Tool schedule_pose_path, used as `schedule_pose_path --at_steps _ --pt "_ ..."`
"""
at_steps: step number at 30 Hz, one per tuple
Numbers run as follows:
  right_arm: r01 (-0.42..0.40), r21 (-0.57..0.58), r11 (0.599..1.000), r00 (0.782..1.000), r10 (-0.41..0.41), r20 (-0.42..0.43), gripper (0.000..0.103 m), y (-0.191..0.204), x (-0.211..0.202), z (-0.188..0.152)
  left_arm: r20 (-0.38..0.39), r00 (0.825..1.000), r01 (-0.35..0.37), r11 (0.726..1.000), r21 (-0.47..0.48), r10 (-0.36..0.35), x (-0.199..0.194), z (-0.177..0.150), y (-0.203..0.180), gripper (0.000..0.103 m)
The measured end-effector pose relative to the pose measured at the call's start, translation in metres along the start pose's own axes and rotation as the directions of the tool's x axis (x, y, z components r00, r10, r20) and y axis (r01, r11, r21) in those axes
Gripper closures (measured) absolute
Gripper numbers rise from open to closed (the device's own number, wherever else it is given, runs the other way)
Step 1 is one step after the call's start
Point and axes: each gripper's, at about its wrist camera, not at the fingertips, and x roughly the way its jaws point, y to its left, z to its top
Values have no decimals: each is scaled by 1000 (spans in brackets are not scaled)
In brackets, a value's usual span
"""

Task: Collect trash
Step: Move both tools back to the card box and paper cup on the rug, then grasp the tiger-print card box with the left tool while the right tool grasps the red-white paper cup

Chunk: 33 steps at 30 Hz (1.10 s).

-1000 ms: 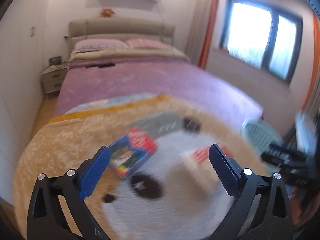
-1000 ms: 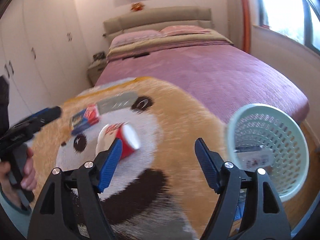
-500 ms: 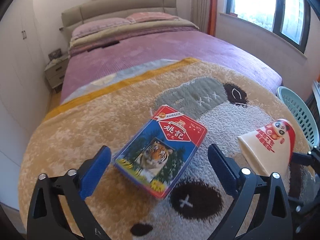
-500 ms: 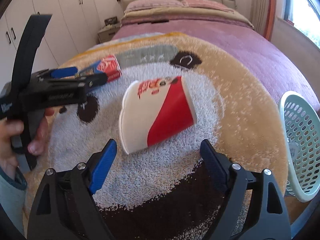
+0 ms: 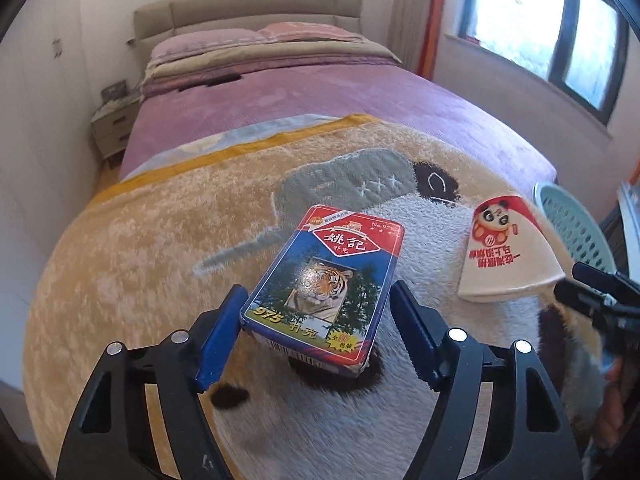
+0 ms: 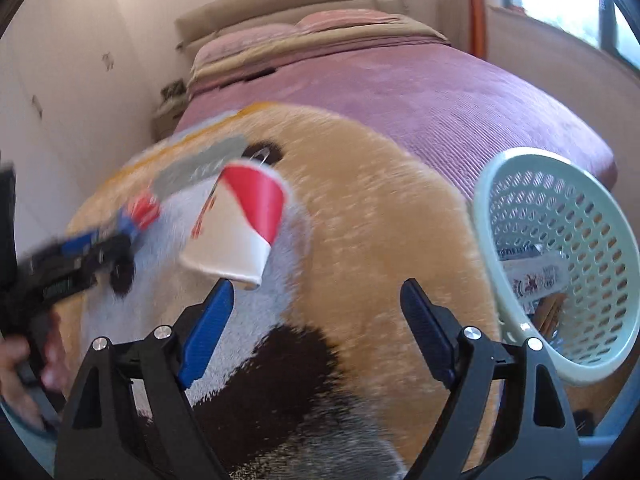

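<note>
A blue and red playing-card box with a tiger picture [image 5: 324,284] lies on the plush panda blanket [image 5: 140,240]. My left gripper [image 5: 316,328] has its blue pads on both sides of the box's near end, closed in around it. A red and white paper cup [image 5: 508,256] lies on its side to the right; it also shows in the right wrist view [image 6: 240,228]. My right gripper [image 6: 316,328] is open and empty, with the cup just beyond its left pad. The left gripper and card box show blurred in the right wrist view [image 6: 120,232].
A pale green perforated basket [image 6: 560,264] holding some wrappers stands off the bed's right side; it also shows in the left wrist view [image 5: 576,228]. The pink bed [image 5: 320,96] runs back to pillows and a headboard. A nightstand [image 5: 116,120] stands far left. A window [image 5: 560,28] is on the right.
My left gripper has moved forward over the card box and narrowed around its near end. My right gripper has drawn back and swung right, so the cup is farther away and the basket larger.
</note>
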Motion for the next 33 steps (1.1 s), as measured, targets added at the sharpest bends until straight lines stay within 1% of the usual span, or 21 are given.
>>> schedule_pose_path --at_steps 1,3,5,6,7,10,14,17,20,22,23,24,26,27,30,33 --pt "-5 20 1000 1000 5 17 22 -3 -3 2 -1 1000 -1 1000 -28 1 -2 -3 1 33" --pt "-21 40 999 999 19 40 22 -2 -5 5 -27 1000 9 996 -91 -11 0 -10 4 34" --pt "-51 49 997 998 49 44 22 3 0 10 -16 999 39 991 -131 -42 3 -16 8 34" --pt "-64 56 996 997 62 35 22 6 5 11 3 999 40 990 -136 -40 2 -19 8 34" --pt "-68 56 996 997 66 26 22 11 11 13 23 999 37 991 -132 -34 0 -22 7 34" --pt "-71 60 996 997 70 21 22 21 23 20 42 999 8 994 -107 -4 -3 -26 1 34" --pt "-83 76 994 996 84 -10 22 28 41 22 48 999 -13 998 -57 16 -4 -28 -10 34" --pt "-70 77 995 997 73 -30 22 31 52 20 43 998 -35 999 -24 36 -2 -27 -16 34" --pt "-93 60 994 995 95 -28 22 33 53 19 46 998 -40 999 -14 41 -2 -28 -19 34" --pt "-90 39 995 995 91 -32 23 35 54 18 48 998 -44 999 -19 45 -3 -28 -18 34" --pt "-101 30 994 994 102 -33 24 37 53 17 49 998 -46 999 -19 47 -3 -28 -18 34" --pt "-110 12 994 993 111 -37 37 41 53 16 50 998 -47 999 -18 48 -3 -28 -18 34" --pt "-100 -18 995 995 99 -26 43 46 51 15 49 997 -51 999 -14 52 -3 -29 -19 35" --pt "-92 -36 995 996 92 -4 49 49 47 15 49 997 -55 998 -12 55 -3 -29 -19 35" --pt "-82 -102 991 994 88 62 57 61 34 10 58 996 -72 997 2 72 -5 -30 -22 36" --pt "-71 -130 989 991 84 100 62 66 26 8 66 993 -96 995 23 94 -5 -30 -27 36"
